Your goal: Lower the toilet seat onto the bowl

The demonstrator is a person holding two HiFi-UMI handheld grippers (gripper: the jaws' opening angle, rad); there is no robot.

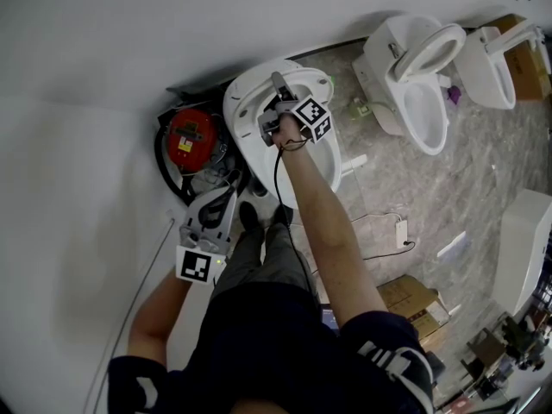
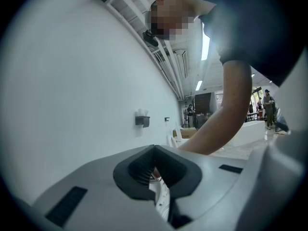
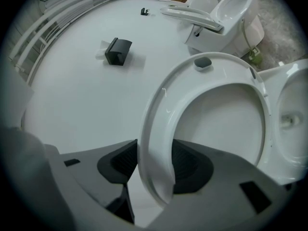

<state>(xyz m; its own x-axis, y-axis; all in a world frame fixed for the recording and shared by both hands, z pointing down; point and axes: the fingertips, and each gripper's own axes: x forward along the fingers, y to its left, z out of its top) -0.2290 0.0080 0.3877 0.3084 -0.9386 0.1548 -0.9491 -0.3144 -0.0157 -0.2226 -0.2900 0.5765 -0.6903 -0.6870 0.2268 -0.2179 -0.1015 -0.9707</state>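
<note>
The white toilet seat [image 3: 161,124] stands raised, its ring tilted up beside the wall, with the bowl [image 3: 291,114] open to the right of it. My right gripper [image 3: 153,165] has the seat's rim between its dark pads [image 3: 120,163], which press on it from both sides. From above, the right gripper [image 1: 276,93] reaches over the toilet [image 1: 310,175] at the seat's upper edge [image 1: 237,110]. My left gripper [image 1: 207,227] hangs low near the person's left side, away from the toilet. Its jaws meet with nothing between them, and it [image 2: 154,170] points along the wall.
A red round device [image 1: 191,139] with black hoses sits left of the toilet. Two more toilets [image 1: 414,76] stand at the back right. Cardboard boxes [image 1: 414,304] and a cable [image 1: 388,231] lie on the marbled floor. A black fixture [image 3: 118,51] is on the wall.
</note>
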